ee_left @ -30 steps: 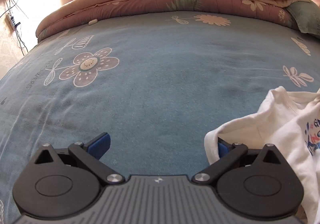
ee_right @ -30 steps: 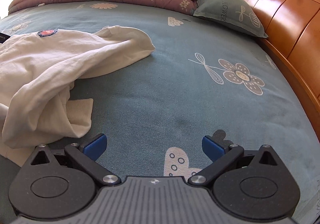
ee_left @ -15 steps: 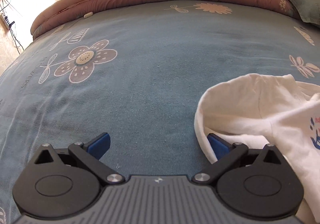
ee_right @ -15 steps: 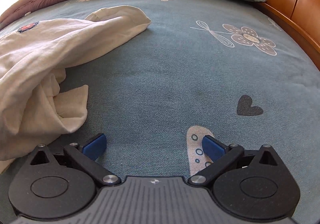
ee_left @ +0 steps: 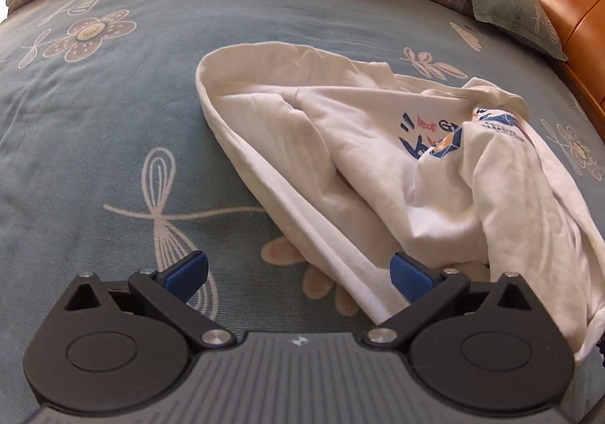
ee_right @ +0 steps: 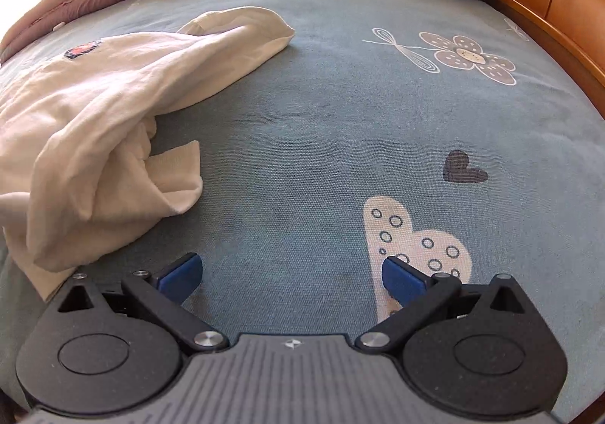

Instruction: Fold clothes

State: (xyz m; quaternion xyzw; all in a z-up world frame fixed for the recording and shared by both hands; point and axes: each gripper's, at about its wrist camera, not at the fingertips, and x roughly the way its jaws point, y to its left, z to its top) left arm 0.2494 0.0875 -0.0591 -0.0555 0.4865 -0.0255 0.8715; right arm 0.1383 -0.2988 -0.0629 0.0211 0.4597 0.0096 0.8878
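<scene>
Crumpled white T-shirt (ee_left: 378, 144) now fills the left hand-held gripper (ee_left: 298, 272) view (both spread, empty); right hand-held gripper (ee_right: 289, 274) hovers over bed (ee_right: 340, 121); folding unstarted.

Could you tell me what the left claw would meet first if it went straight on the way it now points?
Probably the hemmed edge of the white T-shirt, which crosses between the open left claw fingers just ahead; depth is hard to judge.

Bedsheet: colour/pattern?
Teal-blue bedsheet printed with cream-and-mauve flowers, dragonflies and hearts; clearest in the right wrist view.
</scene>
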